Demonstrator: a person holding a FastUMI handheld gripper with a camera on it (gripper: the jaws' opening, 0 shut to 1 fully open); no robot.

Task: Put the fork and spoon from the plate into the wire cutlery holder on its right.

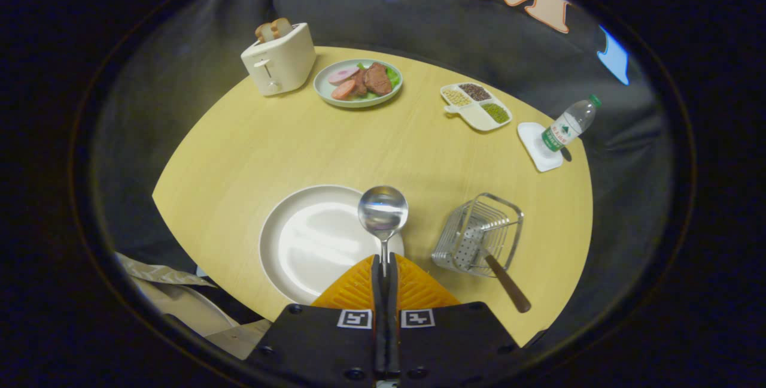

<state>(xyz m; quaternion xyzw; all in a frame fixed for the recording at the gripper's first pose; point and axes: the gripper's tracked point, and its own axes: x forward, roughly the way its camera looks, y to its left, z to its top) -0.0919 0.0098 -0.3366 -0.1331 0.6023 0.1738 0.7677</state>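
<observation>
One piece of cutlery, the spoon (383, 211), is in hand: the gripper (383, 268) has its fingers drawn nearly together on the spoon's thin stem, bowl pointing forward just ahead of the fingertips, held over the right edge of the plate (311, 241). Plate: bare, no cutlery left on it. Holder (479, 232), wire, ahead and to the right of the fingers, just beside the plate; a brown handle (507, 283) sticks out of it toward the near table edge, judged to be the fork, already placed, though its head is hidden by the wires. Task standing, as judged: fork done, spoon lifted but not yet in the holder; left to do is a short carry rightward and a release into the holder. Well beyond the fingers: toaster (280, 60), dish of food (359, 81), divided tray (477, 106), bottle (568, 124) on a coaster (538, 148). Writing: the bottle's label is too small to read.
</observation>
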